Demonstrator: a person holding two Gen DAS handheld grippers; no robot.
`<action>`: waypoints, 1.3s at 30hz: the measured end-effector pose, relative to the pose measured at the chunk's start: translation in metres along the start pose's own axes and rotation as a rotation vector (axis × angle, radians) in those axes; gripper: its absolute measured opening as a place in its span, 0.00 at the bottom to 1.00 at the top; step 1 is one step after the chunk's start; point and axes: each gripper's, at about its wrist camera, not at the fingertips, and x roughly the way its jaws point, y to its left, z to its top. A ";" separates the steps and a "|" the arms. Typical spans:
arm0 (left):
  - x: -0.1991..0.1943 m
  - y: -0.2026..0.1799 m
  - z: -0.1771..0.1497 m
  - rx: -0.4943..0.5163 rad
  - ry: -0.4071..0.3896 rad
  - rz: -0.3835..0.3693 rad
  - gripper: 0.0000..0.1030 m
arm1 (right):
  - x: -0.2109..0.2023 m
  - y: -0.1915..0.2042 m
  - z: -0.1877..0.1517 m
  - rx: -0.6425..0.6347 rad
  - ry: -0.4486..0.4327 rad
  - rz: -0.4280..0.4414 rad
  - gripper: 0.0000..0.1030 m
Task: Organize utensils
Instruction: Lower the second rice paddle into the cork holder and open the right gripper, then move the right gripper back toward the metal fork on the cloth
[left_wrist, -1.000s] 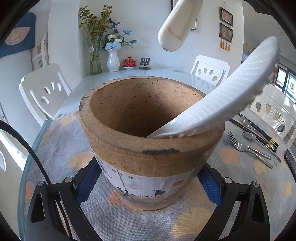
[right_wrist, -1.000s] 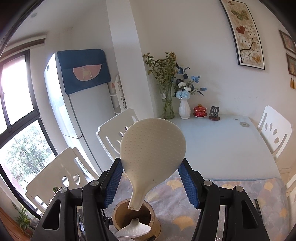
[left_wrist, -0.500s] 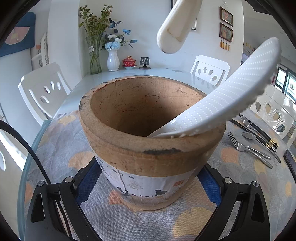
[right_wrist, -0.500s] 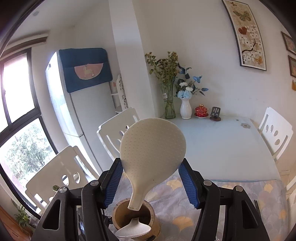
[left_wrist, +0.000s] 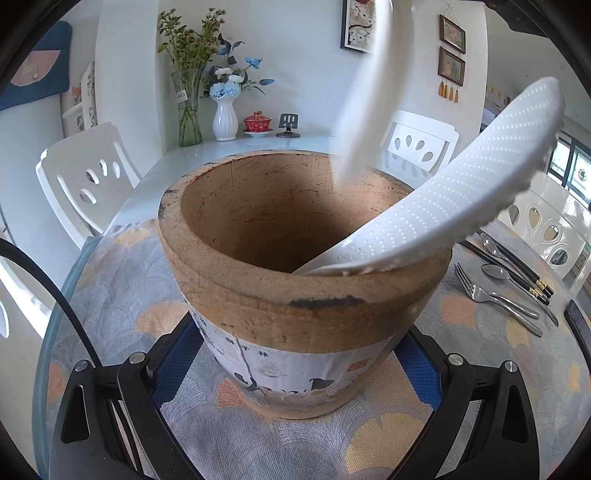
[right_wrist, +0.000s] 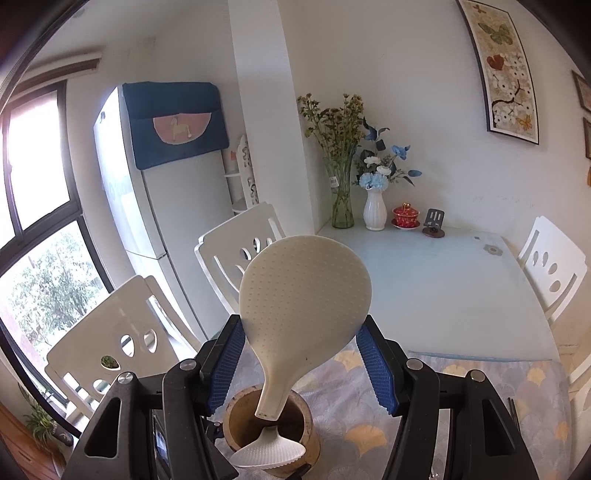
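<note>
While right gripper (right_wrist: 301, 365) clamps cream rice paddle (right_wrist: 304, 295) by blade edges above wooden holder (left_wrist: 295, 280), handle down: light, stiff, slick plastic. Left gripper (left_wrist: 295, 369) clenches holder base, steadying it.

Right claw (right_wrist: 301, 360): cream rice paddle (right_wrist: 304, 295) sits between the blue pads (right_wrist: 376, 369), blade up, handle down and slightly tilted. The left pad touches the blade edge; contact on the right pad is unclear. Handle tip is over the mouth of the wooden holder (right_wrist: 271, 430) below. A white rice paddle (right_wrist: 269, 450) already stands in the holder, blade leaning over the near rim. The holder sits on a patterned cloth (right_wrist: 480, 402) on the worktop (right_wrist: 443, 288).
</note>
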 end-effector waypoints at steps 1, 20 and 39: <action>0.000 0.000 0.000 0.002 0.000 0.001 0.96 | 0.000 0.000 0.000 -0.002 0.001 -0.002 0.62; 0.001 0.001 -0.001 0.005 0.002 0.000 0.96 | -0.027 -0.048 -0.024 0.096 0.003 -0.044 0.84; -0.001 0.000 -0.001 0.000 0.019 -0.015 0.96 | -0.044 -0.101 -0.081 0.033 0.169 -0.260 0.85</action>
